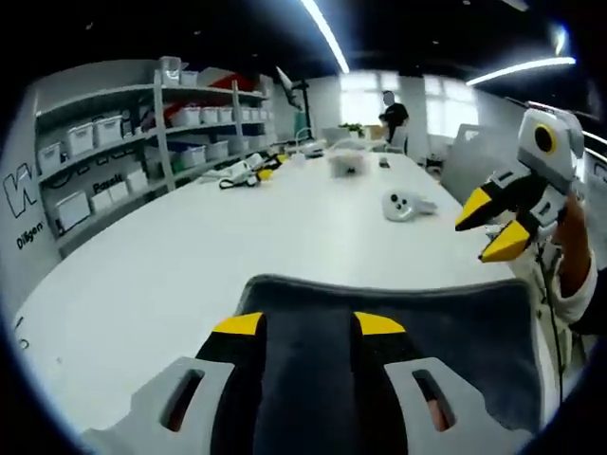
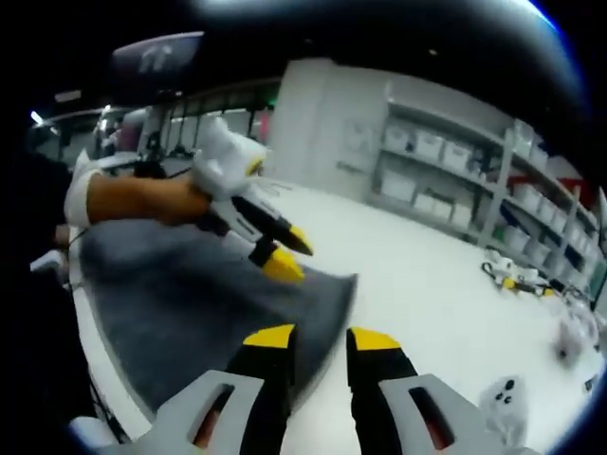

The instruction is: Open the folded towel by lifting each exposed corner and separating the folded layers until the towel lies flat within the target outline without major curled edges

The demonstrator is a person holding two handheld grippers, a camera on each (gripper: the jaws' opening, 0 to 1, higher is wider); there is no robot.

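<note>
Over the white table [image 1: 171, 275], I held my left gripper [image 1: 308, 324] above the dark grey towel [image 1: 455, 332], its yellow-tipped jaws spread and gripping nothing. My right gripper [image 2: 321, 337] hung over the towel's [image 2: 190, 303] near corner, jaws likewise apart and empty. The towel lay on the table near my edge, and I judged the work to be at the stage of picking a corner to lift. The next move, as I read it, called for bringing one pair of jaws down onto an exposed corner and closing on the top layer alone. I could not make out the fold lines, how many layers remained, or any target outline. My own jaws hid the towel's nearest stretch, and its near edge ran out of the left gripper view.
</note>
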